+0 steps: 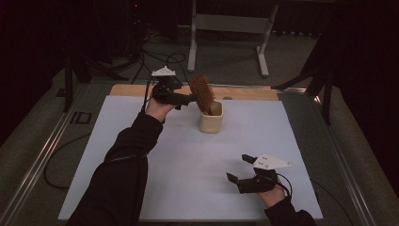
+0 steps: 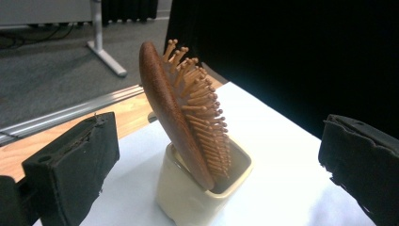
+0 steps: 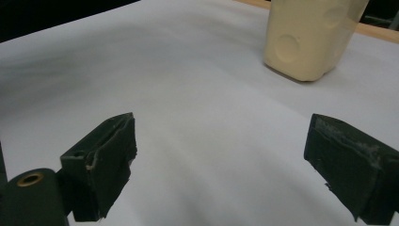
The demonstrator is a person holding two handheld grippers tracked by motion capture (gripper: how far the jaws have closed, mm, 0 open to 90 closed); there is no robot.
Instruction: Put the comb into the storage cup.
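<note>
Nearest the person, by the near right corner of the table (image 1: 117, 188), the right gripper (image 1: 241, 170) is resting low over the white sheet with its jaws spread wide and nothing between them; in the right gripper view the black pads (image 3: 101, 155) are framing bare sheet, with the cream cup (image 3: 310, 37) sitting well apart beyond them. This hand is looking idle (waiting its turn, as far as one can judge).

Farther in, toward the middle of the far edge, the cream cup (image 1: 210, 117) is standing upright on the sheet. The wooden hairbrush (image 1: 203, 93) is sitting in it handle-down, its oval head leaning out over the rim toward the far left, bristles facing the right edge.

Just beside the brush, on its left, the left gripper (image 1: 192, 99) is hovering at the height of the brush head. In the left gripper view its jaws are standing released, well apart on either side, and the hairbrush (image 2: 181, 113) is rising between them without touching either pad (image 2: 75, 165).

Judging by this, the brush is already lodged in the cup (image 2: 202, 188) and nothing is gripping it. Either the placing is finished and only the retreat of the left hand is remaining, or a grasp on the head is about to begin; the pictures are not settling which.
</note>
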